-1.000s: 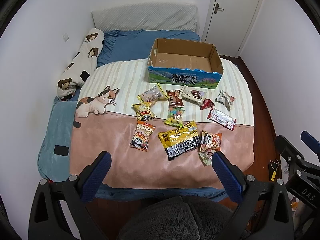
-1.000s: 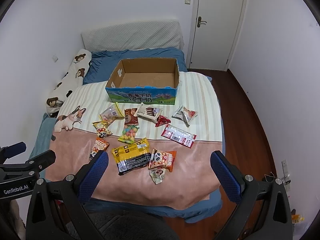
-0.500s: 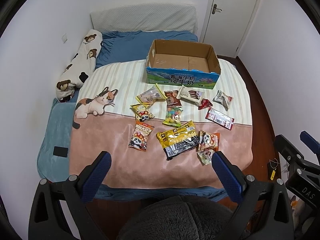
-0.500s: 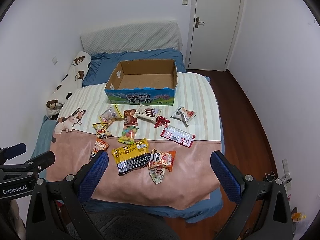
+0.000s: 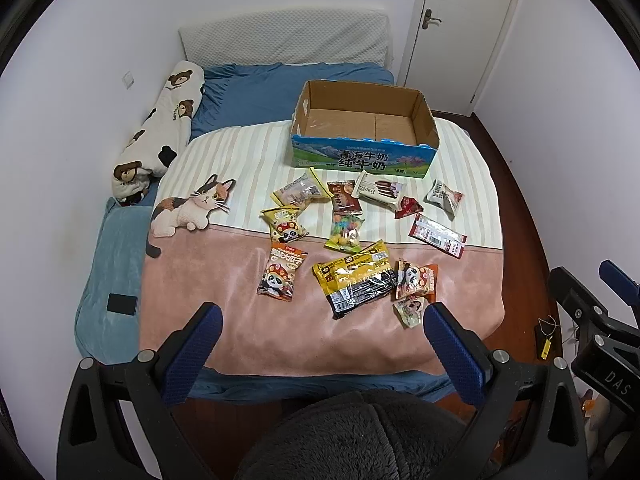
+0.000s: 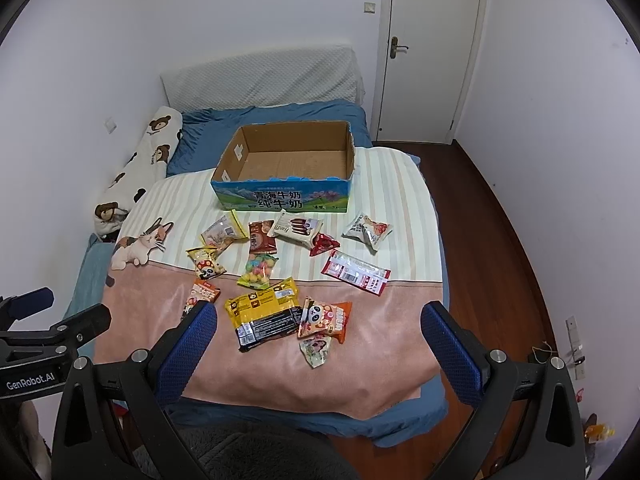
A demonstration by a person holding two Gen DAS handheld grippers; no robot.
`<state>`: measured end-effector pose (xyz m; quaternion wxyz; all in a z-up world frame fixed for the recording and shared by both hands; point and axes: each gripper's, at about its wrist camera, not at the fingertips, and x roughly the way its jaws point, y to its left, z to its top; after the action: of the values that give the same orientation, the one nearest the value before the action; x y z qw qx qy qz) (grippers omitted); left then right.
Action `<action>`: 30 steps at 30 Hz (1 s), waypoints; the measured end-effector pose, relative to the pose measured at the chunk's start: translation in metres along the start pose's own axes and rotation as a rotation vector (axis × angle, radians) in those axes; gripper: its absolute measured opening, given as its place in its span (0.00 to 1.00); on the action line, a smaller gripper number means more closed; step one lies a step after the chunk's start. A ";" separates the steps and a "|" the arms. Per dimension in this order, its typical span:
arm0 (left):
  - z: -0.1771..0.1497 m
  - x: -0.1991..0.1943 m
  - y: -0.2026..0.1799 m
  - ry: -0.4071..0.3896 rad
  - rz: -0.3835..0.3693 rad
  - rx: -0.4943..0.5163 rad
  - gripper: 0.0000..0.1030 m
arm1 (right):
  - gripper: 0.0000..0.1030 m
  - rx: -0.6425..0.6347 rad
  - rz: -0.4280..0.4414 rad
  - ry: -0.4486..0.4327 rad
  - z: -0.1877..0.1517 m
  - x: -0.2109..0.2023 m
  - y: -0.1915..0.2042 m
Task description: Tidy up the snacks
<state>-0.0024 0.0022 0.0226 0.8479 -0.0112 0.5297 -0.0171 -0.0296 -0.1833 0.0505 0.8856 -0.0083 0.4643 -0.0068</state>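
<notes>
Several snack packets lie scattered on a pink and striped blanket on the bed. The biggest is a yellow and black packet, also in the right wrist view. An empty open cardboard box with a blue printed front stands behind them, also in the right wrist view. My left gripper is open and empty, held above the bed's near edge. My right gripper is open and empty, likewise short of the snacks.
A bear-print bolster lies along the left wall. A printed cat is on the blanket. A closed white door and wooden floor lie to the right. A dark fuzzy shape sits below the left gripper.
Both grippers have drifted slightly, so the bed and snacks shift a little in view. Nothing on the bed has moved and both grippers stay open.
</notes>
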 end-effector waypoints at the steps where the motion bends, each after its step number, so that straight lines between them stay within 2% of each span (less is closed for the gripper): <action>1: 0.000 0.000 0.000 0.000 0.001 0.000 1.00 | 1.00 0.000 0.000 0.000 0.000 0.000 0.000; 9: -0.004 0.006 0.002 0.036 -0.023 -0.009 1.00 | 1.00 0.035 0.026 0.024 -0.004 0.008 -0.007; 13: -0.004 0.036 -0.003 0.053 -0.022 0.009 1.00 | 1.00 0.111 0.046 0.069 -0.011 0.035 -0.027; 17: -0.003 0.090 -0.027 0.054 0.010 0.136 1.00 | 1.00 0.201 0.063 0.151 -0.027 0.082 -0.054; 21: -0.009 0.173 -0.058 0.153 0.032 0.322 1.00 | 1.00 0.273 0.065 0.249 -0.047 0.144 -0.075; 24: -0.017 0.230 -0.077 0.211 0.075 0.455 1.00 | 1.00 0.321 0.065 0.305 -0.062 0.192 -0.090; 27: -0.022 0.280 -0.093 0.263 0.089 0.571 1.00 | 1.00 0.344 0.061 0.354 -0.077 0.240 -0.101; 30: -0.021 0.320 -0.105 0.312 0.097 0.660 1.00 | 1.00 0.387 0.085 0.438 -0.092 0.290 -0.111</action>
<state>0.1169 -0.1159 -0.2697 0.7146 0.2908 0.6186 -0.1486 0.0597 -0.3004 -0.2380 0.7491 0.1818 0.6342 -0.0596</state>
